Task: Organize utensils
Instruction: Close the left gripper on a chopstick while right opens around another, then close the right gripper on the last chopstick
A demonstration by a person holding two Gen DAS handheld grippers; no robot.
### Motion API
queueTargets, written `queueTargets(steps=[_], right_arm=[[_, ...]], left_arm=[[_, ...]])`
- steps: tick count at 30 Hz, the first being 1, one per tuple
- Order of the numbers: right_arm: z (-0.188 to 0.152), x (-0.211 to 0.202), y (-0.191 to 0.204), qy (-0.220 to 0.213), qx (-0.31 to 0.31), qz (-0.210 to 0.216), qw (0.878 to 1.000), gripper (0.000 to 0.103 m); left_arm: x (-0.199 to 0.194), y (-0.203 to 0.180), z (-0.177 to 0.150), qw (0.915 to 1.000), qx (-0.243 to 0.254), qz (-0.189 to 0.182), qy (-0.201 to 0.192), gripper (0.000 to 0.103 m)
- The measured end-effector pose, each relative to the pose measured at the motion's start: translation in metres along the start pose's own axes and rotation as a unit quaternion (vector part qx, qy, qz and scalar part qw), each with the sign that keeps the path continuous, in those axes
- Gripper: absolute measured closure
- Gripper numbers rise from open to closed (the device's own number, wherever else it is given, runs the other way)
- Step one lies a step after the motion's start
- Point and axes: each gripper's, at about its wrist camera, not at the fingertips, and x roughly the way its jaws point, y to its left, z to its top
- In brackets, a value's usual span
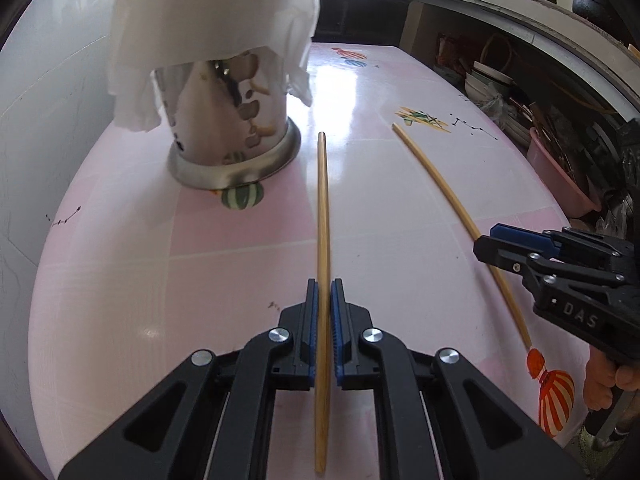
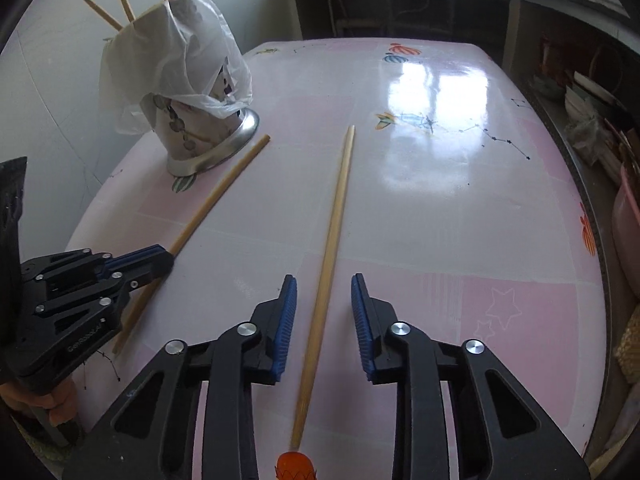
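Note:
Two long wooden chopsticks lie on the pink table (image 1: 400,248). One chopstick (image 1: 323,208) runs straight between the blue pads of my left gripper (image 1: 324,285), which is shut on it near its close end. The other chopstick (image 2: 338,208) lies between the jaws of my right gripper (image 2: 324,280), with a gap on each side and the pads not touching it. A metal utensil holder (image 1: 232,136) draped with a white plastic bag (image 1: 216,20) stands at the far left, with several chopsticks (image 2: 104,12) sticking out of it.
A white wall runs along the table's left side. To the right, past the table's edge, are low shelves with bowls (image 1: 488,80) and a pink basin (image 1: 560,176). A hand (image 1: 600,384) holds the right gripper's handle.

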Motion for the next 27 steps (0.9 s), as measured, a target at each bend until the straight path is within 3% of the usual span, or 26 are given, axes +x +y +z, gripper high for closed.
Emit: queueTargets(steps=[3,17,19,21,23,24,27], right_arm=[[-0.004,-0.001,0.003,0.009,-0.007,-0.008,1.000,0.096],[-0.054,-0.035,0.014,0.069,0.026,0.059,0.996,0.098],[-0.053,-0.036,0.012,0.063,0.037,0.062,0.995,0.096],[-0.046,-0.037,0.010,0.058,0.044,0.069,0.995,0.094],[-0.038,-0.037,0.011,0.048,0.043,0.065,0.996,0.085],[-0.032,-0.036,0.011,0.043,0.039,0.060,0.997,0.080],[-0.017,-0.030,0.014,0.031,0.028,0.054,0.998,0.079]], left_arm=[[-0.009,0.013,-0.011,0.9999,-0.014,0.004,0.000,0.097],[-0.052,0.052,-0.061,0.9974,-0.070,-0.009,0.016,0.097],[-0.053,0.059,-0.060,0.9966,-0.082,-0.010,0.007,0.096],[-0.056,0.062,-0.054,0.9961,-0.088,-0.012,-0.004,0.084],[-0.059,0.063,-0.046,0.9965,-0.081,-0.013,-0.017,0.077],[-0.058,0.063,-0.041,0.9969,-0.076,-0.011,-0.020,0.075],[-0.051,0.063,-0.025,0.9977,-0.063,-0.016,-0.019,0.074]])
